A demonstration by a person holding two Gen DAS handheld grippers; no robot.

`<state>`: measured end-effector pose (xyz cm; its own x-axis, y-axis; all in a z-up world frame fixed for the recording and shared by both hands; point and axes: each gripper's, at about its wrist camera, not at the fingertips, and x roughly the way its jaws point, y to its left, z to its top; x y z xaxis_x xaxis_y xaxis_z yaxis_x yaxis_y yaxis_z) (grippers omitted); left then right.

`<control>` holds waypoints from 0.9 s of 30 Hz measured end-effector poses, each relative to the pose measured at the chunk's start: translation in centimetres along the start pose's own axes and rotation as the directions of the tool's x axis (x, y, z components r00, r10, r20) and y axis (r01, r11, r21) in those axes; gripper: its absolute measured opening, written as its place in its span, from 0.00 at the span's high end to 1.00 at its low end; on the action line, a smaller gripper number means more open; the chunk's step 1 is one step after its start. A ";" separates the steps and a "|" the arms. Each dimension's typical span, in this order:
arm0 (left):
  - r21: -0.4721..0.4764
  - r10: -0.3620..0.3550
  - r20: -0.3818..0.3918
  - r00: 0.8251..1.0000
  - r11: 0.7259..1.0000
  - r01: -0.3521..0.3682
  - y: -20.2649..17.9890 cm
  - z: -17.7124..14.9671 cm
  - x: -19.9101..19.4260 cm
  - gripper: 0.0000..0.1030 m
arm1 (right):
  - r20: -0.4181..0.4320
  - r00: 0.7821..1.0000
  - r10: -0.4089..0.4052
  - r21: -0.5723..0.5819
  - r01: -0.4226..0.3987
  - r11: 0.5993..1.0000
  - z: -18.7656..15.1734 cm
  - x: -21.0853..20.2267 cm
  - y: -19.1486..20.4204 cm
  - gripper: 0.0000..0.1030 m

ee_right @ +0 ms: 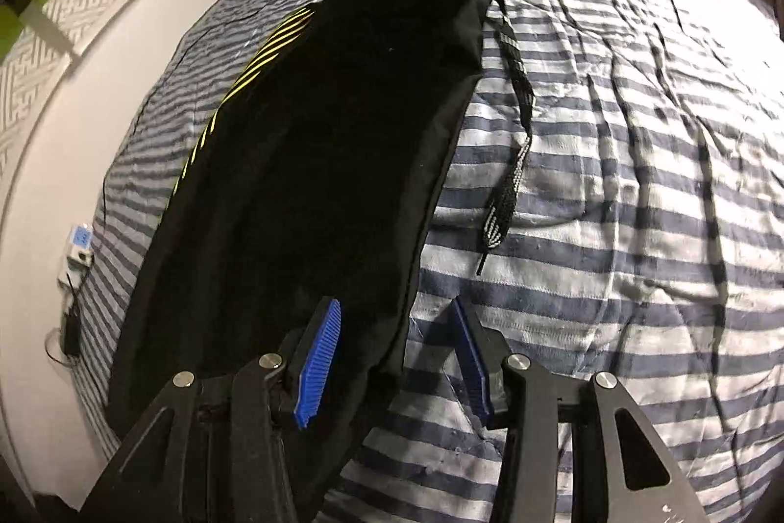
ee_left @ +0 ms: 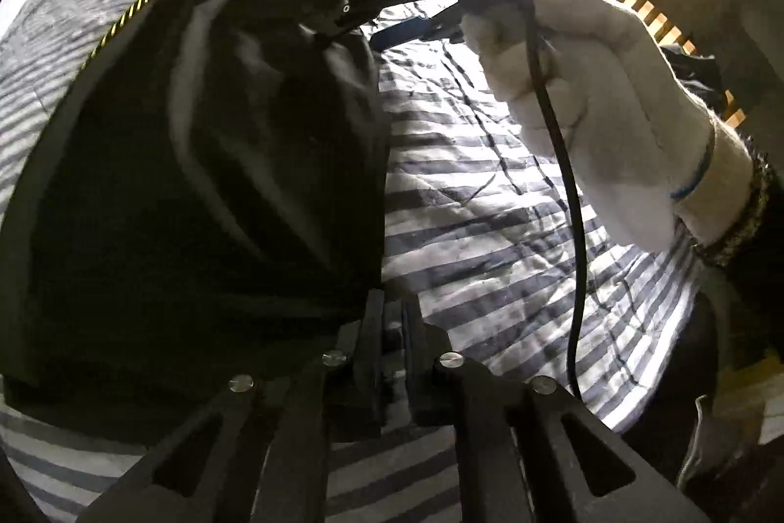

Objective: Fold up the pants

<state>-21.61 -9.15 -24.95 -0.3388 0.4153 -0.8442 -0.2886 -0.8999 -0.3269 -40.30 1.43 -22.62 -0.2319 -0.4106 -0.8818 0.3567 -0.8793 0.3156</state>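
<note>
My left gripper is matte black, its linkage arms cut with slots and pinned by round silver screws; my right gripper has the same black frame with ribbed blue pads; my right hand wears a white knit glove with a blue thread at the cuff; a black cable trails over it.

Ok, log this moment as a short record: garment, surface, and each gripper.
garment: black pants with yellow side stripes, lying lengthwise
drawstring: loose drawstring trailing onto the cover
surface: blue-and-white striped bedcover, wrinkled
right gripper: right gripper open, blue pads either side of the pants' edge
left gripper: left gripper closed at the pants' edge, apparently pinching it
hand: white-gloved hand holding the right gripper
</note>
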 end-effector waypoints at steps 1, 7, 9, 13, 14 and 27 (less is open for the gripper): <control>0.003 0.014 -0.002 1.000 1.000 -0.014 -0.1 0.1 -0.3 0.91 | -0.001 1.000 0.006 -0.002 -0.006 1.000 0.0 0.0 0.0 0.59; 0.002 0.119 0.171 0.978 0.993 -0.122 1.1 2.5 -6.1 0.57 | 0.032 0.998 0.052 0.057 -0.054 0.997 0.6 -1.6 -2.0 0.59; -0.041 0.238 0.213 0.948 0.971 -0.235 3.3 4.1 -7.5 0.57 | 0.089 0.996 0.014 0.076 -0.020 0.997 1.9 -3.2 -2.9 0.59; -0.186 0.360 0.214 0.908 0.927 -0.324 8.2 4.2 -8.2 0.57 | 0.153 0.987 0.043 0.076 -0.055 0.996 6.3 -5.7 -2.5 0.59; -0.206 0.380 0.197 0.904 0.917 -0.341 9.2 3.7 -7.8 0.57 | 0.164 0.985 0.049 0.062 -0.060 0.996 7.8 -6.0 -1.7 0.58; -0.139 0.447 0.080 0.891 0.890 -0.434 12.2 1.2 -3.5 0.84 | 0.083 0.994 -0.077 0.066 0.071 0.995 22.0 4.6 7.9 0.58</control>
<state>-25.04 -21.40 -25.44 -0.5029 -0.0215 -0.8641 0.0143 -0.9998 0.0166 -58.48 -12.68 -16.43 -0.3330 -0.3606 -0.8713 0.2784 -0.9204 0.2746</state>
